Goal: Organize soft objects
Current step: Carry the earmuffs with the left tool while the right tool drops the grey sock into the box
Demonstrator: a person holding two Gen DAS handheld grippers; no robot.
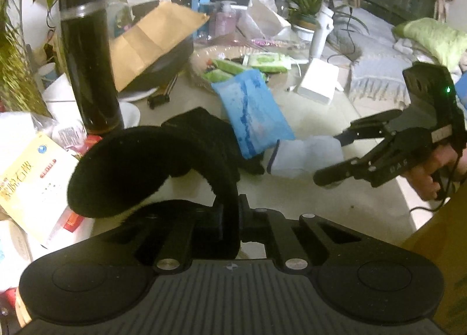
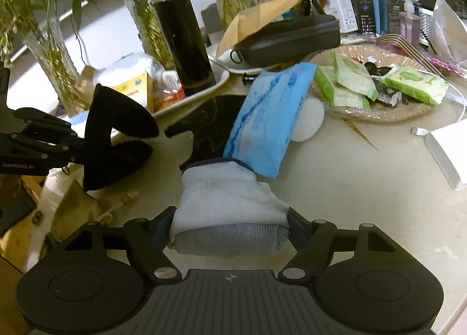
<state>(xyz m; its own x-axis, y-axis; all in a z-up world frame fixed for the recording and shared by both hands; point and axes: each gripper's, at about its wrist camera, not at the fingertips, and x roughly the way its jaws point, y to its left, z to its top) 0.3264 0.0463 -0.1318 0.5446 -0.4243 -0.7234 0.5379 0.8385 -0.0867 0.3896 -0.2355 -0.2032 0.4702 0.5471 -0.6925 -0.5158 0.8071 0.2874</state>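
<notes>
The left gripper (image 1: 224, 212) jaws are pinched nearly shut on a folded black sock (image 1: 151, 165), which droops limp and light. The right gripper (image 2: 230, 232) jaws stand wide, bracketing a rolled white sock (image 2: 230, 200) on the table (image 2: 364, 203), beside a blue pack (image 2: 268, 119). Grip each bundle mid-body; soft knit compresses and may unroll.

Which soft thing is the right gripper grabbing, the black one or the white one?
The white knitted sock, between the right gripper fingers. The black fuzzy cloth is in the left gripper.

A black fuzzy cloth (image 1: 151, 165), a white-and-grey knitted sock (image 2: 230, 212), and a blue-streaked pale-blue packet (image 2: 268, 119).
</notes>
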